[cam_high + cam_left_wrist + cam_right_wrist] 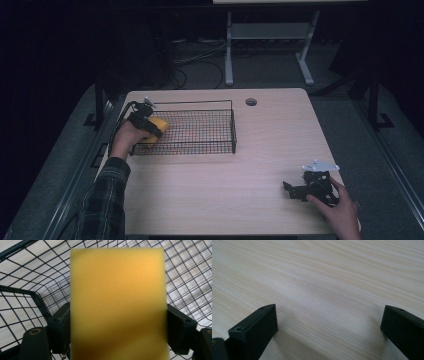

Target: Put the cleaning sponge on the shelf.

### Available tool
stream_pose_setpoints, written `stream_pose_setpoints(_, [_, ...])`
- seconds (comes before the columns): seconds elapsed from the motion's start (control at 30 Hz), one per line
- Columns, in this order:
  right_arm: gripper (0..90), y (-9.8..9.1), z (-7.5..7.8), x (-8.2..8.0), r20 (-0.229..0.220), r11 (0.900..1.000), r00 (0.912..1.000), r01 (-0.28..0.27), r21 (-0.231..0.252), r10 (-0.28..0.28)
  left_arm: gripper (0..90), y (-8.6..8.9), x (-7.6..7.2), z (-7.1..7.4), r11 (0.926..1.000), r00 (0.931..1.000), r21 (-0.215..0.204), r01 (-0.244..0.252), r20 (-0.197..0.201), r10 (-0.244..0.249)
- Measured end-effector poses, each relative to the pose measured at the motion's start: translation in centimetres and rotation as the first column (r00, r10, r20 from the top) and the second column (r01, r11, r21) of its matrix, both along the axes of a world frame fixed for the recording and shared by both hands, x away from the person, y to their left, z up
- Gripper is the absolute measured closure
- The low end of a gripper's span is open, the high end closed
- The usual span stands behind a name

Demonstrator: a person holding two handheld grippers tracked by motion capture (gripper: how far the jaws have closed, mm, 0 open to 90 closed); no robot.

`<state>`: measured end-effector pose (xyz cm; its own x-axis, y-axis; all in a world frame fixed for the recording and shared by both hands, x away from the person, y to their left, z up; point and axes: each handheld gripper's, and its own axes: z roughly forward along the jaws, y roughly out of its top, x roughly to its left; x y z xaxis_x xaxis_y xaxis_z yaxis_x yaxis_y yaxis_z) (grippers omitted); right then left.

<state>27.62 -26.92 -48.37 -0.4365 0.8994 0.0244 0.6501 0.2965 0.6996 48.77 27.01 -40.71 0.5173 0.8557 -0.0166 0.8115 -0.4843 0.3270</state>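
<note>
A yellow sponge [117,290] stands between the black jaws of my left gripper [117,327], whose pads sit against its two sides. In the high view this gripper [155,131] holds the sponge [160,124] at the left end of a black wire basket [200,102], just inside its left wall; whether the sponge touches the mesh floor I cannot tell. My right gripper [290,189] rests low at the table's front right, pointing left. Its jaws [329,322] stand wide apart with only bare wood between them.
The basket [25,290] sits on the back left part of the light wooden table [225,200]. A round cable hole [251,102] lies near the back edge. Beyond the table stands a white desk frame [229,50] on a dark floor with cables.
</note>
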Motion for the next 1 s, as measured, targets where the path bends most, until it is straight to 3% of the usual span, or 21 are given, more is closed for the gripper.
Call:
stream_pose_setpoints(0.23, [0.1, 0.0, 0.0, 0.0, 0.000, 1.0000, 1.0000, 0.000, 0.001, 0.000, 17.3, 0.1, 0.0, 0.1, 1.0000, 1.0000, 0.005, 0.003, 0.001, -0.003])
stream_pose_setpoints(0.5, [0.1, 0.0, 0.0, 0.0, 0.000, 1.0000, 1.0000, 0.000, 0.003, 0.000, 16.9, 0.3, -0.7, 1.5, 0.9998, 0.9987, -0.021, 0.002, 0.051, -0.001])
stream_pose_setpoints(1.0, [0.1, 0.0, 0.0, 0.0, -0.001, 1.0000, 1.0000, 0.000, 0.002, 0.000, 16.5, -0.1, -4.0, 4.7, 0.9968, 0.9886, -0.069, 0.040, 0.148, -0.030])
